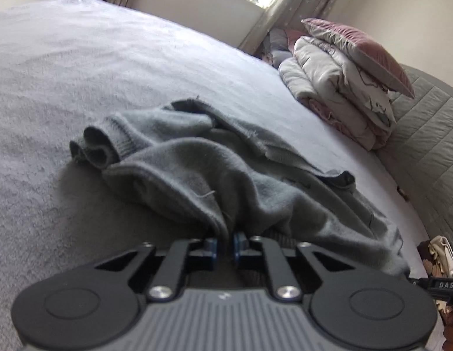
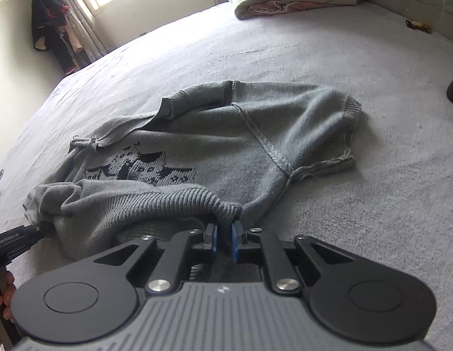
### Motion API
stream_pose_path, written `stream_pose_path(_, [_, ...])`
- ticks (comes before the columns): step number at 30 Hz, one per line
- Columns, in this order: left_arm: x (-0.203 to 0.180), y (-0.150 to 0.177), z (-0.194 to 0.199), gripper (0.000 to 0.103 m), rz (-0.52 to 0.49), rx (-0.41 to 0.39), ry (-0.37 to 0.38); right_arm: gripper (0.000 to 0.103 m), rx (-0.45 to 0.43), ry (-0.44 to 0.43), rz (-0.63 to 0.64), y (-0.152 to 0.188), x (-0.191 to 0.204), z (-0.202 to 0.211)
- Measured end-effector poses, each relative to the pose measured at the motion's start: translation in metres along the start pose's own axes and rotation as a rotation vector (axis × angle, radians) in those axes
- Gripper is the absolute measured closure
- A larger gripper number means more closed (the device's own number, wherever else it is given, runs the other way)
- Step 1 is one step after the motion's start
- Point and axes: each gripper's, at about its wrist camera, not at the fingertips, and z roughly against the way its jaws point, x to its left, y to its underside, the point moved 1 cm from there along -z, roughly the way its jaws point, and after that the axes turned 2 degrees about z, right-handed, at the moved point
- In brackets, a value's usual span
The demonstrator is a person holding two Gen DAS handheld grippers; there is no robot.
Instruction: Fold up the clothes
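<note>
A grey sweater (image 2: 197,152) lies crumpled on the bed (image 2: 358,175), both claws clamped on its hem: left gripper (image 1: 225,244) and right gripper (image 2: 224,241). Folded quilts (image 1: 337,93) and a pink pillow (image 1: 364,49) sit well apart by the headboard (image 1: 431,134).

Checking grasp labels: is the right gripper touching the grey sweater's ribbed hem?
Touching. The right wrist view shows the right gripper with its blue pads closed on the grey sweater's ribbed hem.
</note>
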Motion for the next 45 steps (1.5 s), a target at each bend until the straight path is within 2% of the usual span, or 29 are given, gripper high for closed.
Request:
stream_pose_path(6, [-0.013, -0.008, 0.039, 0.097, 0.025, -0.072, 0.008, 0.098, -0.064, -0.012, -0.017, -0.002, 0.001, 0.018])
stream_pose_path(11, [-0.014, -0.010, 0.077, 0.097, 0.030, -0.082, -0.001, 0.099, -0.116, -0.042, -0.009, -0.002, 0.007, 0.040])
stream_pose_path(16, [-0.005, -0.010, 0.115, 0.097, 0.037, -0.058, -0.012, 0.099, -0.155, -0.103, -0.012, 0.001, 0.013, 0.068])
stream_pose_path(23, [0.024, -0.002, 0.146, 0.098, 0.170, -0.007, 0.007, 0.099, -0.175, -0.151, 0.007, 0.008, 0.028, 0.098])
stream_pose_path(26, [0.030, -0.003, 0.152, 0.098, 0.198, -0.004, 0.015, 0.099, -0.197, -0.145, 0.031, 0.010, 0.034, 0.108])
stream_pose_path(31, [0.040, -0.010, 0.139, 0.098, 0.230, -0.005, 0.023, 0.099, -0.206, -0.076, 0.046, 0.005, 0.029, 0.096])
stream_pose_path(38, [0.056, -0.030, 0.085, 0.097, 0.246, -0.003, 0.014, 0.099, -0.143, 0.028, 0.023, -0.008, 0.009, 0.038])
stream_pose_path(45, [0.056, -0.032, 0.031, 0.097, 0.237, 0.003, -0.012, 0.099, -0.077, 0.070, -0.003, -0.006, -0.007, -0.003])
